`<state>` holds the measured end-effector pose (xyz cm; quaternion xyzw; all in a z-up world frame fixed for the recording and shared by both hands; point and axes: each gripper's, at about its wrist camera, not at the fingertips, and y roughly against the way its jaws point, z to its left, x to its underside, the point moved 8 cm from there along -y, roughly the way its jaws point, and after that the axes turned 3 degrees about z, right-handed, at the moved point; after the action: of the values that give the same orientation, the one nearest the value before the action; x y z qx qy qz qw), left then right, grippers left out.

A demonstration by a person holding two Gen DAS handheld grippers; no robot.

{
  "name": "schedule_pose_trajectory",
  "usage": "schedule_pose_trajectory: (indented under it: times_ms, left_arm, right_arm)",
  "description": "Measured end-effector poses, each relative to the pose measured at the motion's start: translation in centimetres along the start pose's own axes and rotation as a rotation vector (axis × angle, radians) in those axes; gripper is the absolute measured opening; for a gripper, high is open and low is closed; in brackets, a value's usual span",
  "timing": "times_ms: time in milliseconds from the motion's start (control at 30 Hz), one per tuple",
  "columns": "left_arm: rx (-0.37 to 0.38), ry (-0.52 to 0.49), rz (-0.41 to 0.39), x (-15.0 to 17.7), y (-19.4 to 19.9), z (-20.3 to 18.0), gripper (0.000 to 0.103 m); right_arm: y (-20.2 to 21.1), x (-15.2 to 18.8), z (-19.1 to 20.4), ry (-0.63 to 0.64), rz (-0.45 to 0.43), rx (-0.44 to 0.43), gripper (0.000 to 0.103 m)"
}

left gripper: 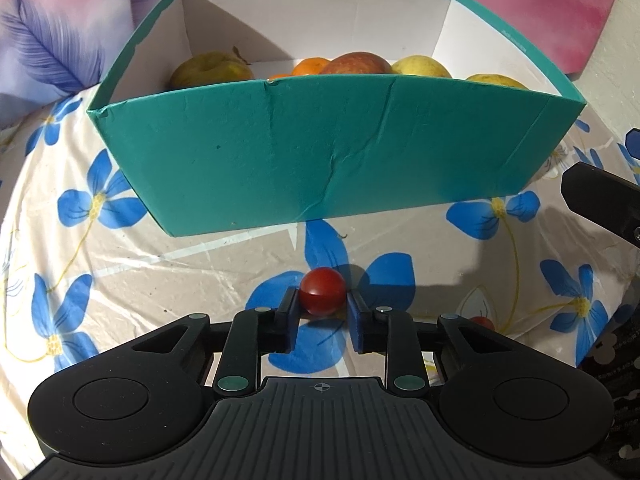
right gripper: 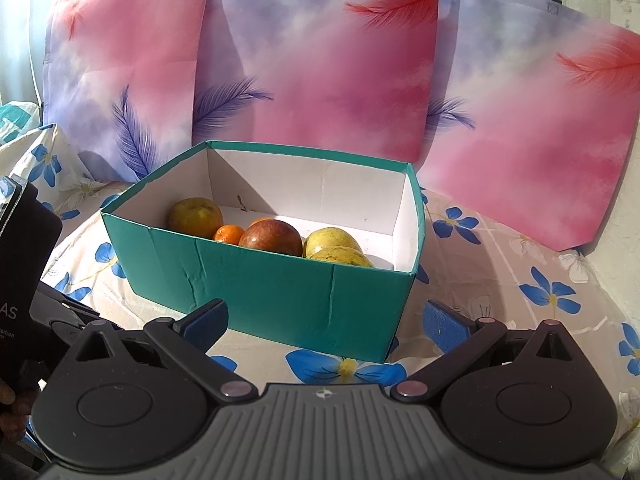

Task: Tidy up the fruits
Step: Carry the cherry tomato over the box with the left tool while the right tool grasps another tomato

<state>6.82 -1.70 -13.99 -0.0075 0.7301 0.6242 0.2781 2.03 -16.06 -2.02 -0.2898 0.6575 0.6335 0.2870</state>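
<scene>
The left claw (left gripper: 323, 307) is clamped on a small red tomato (left gripper: 323, 290), low over the flowered desk (left gripper: 120, 256) just in front of the teal box (left gripper: 320, 152). The right claw (right gripper: 325, 322) hangs wide apart and empty, facing that box with its apples and orange (right gripper: 228, 234).

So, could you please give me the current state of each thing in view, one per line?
Left gripper: shut on the cherry tomato.
Cherry tomato: on the tablecloth, pinched between the fingers.
Right gripper: open, empty.
Teal box: open-topped, upright, front wall creased.
Red apple: inside the box.
Small orange: inside the box.
Second tomato: on the tablecloth, partly hidden.
</scene>
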Motion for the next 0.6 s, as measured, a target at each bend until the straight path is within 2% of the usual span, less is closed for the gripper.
schedule_pose_trajectory:
  times_ms: [200,533,600]
  left_arm:
    - [0.014,0.017,-0.008,-0.1,0.5,0.4,0.027]
    - [-0.019,0.081,-0.117,-1.4,6.0,2.5,0.027]
    - [-0.022,0.086,-0.130,-1.6,6.7,2.6,0.027]
  right_arm:
    - [0.0,0.2,0.0,0.006,0.011,0.003,0.103]
    - [-0.7,1.7,0.8,0.030,0.085,-0.018,0.103]
    - [-1.2,2.5,1.4,0.045,0.127,-0.033,0.098]
